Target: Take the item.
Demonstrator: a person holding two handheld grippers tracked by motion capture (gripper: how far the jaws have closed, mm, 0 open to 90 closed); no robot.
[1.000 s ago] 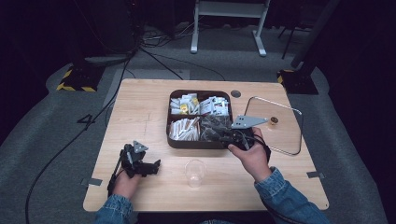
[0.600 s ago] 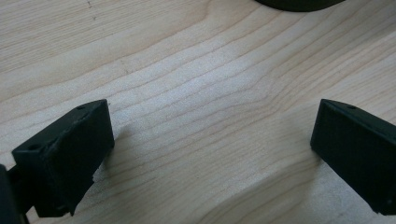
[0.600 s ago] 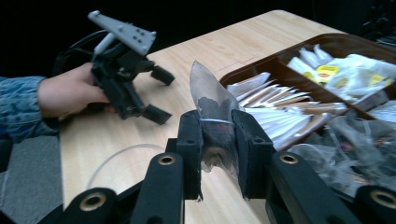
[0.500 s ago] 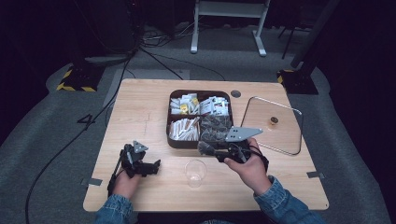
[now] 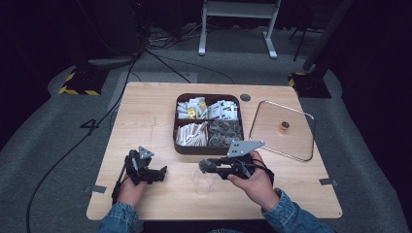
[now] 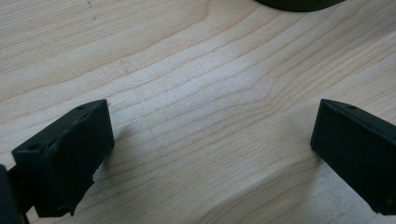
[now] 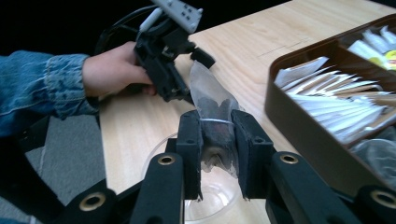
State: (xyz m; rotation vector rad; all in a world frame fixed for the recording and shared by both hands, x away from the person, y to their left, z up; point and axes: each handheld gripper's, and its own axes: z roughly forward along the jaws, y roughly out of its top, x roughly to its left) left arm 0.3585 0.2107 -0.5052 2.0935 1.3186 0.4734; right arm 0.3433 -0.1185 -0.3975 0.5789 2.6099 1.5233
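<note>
Tabletop [image 5: 145, 126]: light wood, carrying all items listed below.

Box [image 5: 208, 147]: dark, four compartments, at the centre of the tabletop. The far compartments hold white sachets [image 5: 223, 109]; the near left holds paper packets [image 5: 190, 134]; the near right holds clear pouches with dark contents [image 5: 224, 132]. It stands open, presumably so its contents can be reached.

Lid [image 5: 272, 127]: clear, with a small knob, lying flat just right of the box, set aside out of the working area.

Cup [image 5: 202, 181]: clear plastic, upright, near the front edge, just in front of the box. It likely serves as the receiving vessel.

Right hand-held gripper [image 7: 216, 140]: jaws pressed together on a pouch [image 7: 211, 100], clear film with dark contents, pinched at its middle with one end sticking out past the jaws. In the high view the right hand-held gripper [image 5: 208, 167] holds it directly over the cup, a position that suggests the pouch is about to be dropped or lowered in.

Left hand-held gripper [image 6: 210, 144]: jaws spread wide, nothing between them, bare wood beneath. In the high view it rests on the tabletop [image 5: 156, 174] left of the cup, near but apart, seemingly parked clear of the right hand's work.
</note>
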